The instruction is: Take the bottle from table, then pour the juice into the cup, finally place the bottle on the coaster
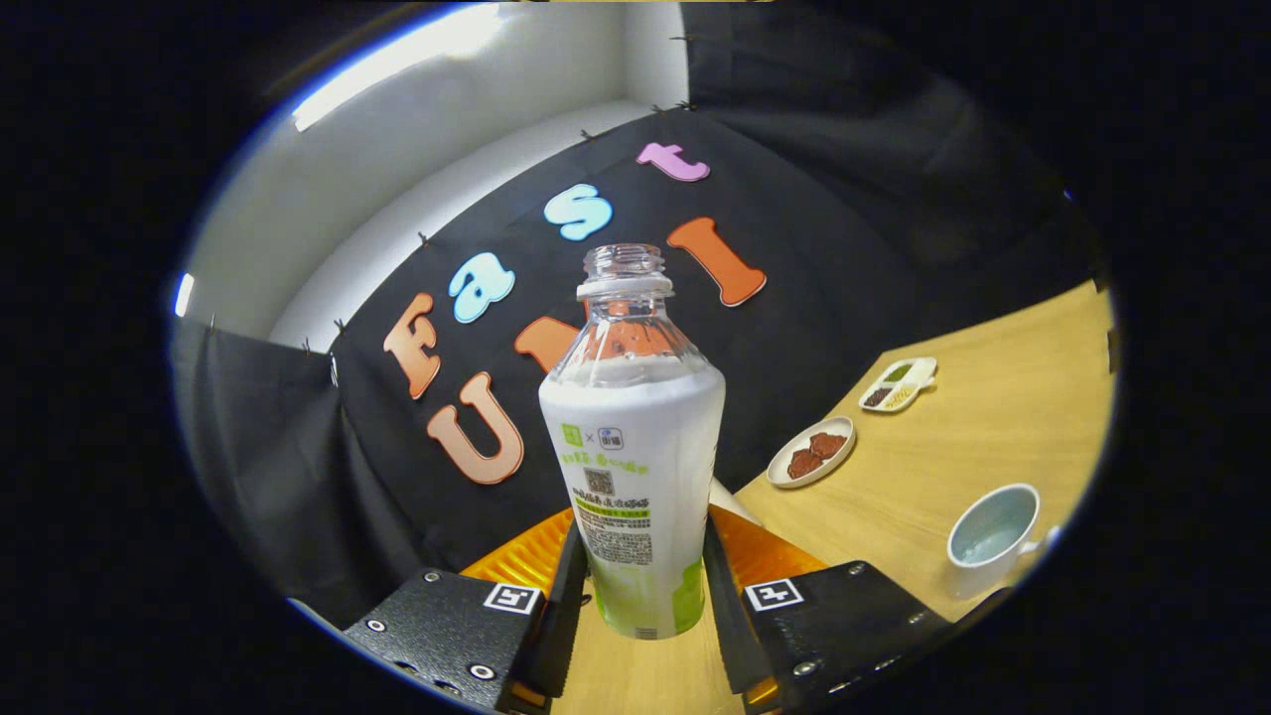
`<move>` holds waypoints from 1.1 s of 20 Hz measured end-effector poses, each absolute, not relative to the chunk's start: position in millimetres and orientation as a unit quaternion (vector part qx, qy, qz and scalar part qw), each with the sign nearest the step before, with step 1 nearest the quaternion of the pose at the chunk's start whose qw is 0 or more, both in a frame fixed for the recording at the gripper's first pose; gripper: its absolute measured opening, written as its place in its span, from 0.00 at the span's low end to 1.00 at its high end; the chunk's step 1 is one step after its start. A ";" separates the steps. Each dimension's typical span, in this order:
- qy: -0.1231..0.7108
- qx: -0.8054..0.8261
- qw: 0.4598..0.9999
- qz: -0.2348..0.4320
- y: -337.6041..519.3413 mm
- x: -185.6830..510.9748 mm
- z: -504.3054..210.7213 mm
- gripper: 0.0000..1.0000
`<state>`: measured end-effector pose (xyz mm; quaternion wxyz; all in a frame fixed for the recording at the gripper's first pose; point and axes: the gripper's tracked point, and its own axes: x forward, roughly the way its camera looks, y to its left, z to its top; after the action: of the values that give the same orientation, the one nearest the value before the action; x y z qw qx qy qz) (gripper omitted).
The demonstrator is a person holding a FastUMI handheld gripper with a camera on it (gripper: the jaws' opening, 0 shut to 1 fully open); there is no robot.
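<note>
Bottle (633,447), clear plastic with a white wrap label and green print, cap off, stands between the two fingers of the gripper (635,586). Both fingers lie against its lower body, one each side, so jaws read as clamped on it. Whether its base rests on the pale wooden tabletop (993,437) or is just lifted clear, cannot tell; the whole view is tilted, which hints at a raised or rolled hold. Contents look milky white, level up near the shoulder, so judged still full.

Progress, as judged: grasp made, first step done or nearly so. Pour not yet started; placing on the coaster also left.

Cup (993,536), pale blue-grey ceramic mug with a handle, sits off to the right of the fingers, near the tabletop's near edge, well apart from the bottle. Inside looks pale and empty, though not sure.

Orange ribbed round piece (521,561) lies behind the fingers under the bottle's far side; possibly the coaster, cannot confirm.

Further out toward the far edge: small white oval dish (811,452) with brown pieces, and beyond it a white divided tray (899,383) with dark and light fillings.

Pose: gripper points along the tabletop toward the booth wall, fingers level with the bottle's lower third, rolled somewhat
</note>
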<state>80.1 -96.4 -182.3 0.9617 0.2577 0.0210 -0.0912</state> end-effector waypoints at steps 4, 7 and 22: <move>0.016 0.169 0.983 -0.064 -94.7 86.4 -190.6 0.60; 0.029 0.099 0.992 -0.069 -106.0 88.6 -208.8 0.60; 0.191 -0.060 0.975 -0.100 -133.1 93.6 -330.2 0.61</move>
<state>93.6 -133.1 -330.2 0.9746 -0.0598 0.1915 -0.0995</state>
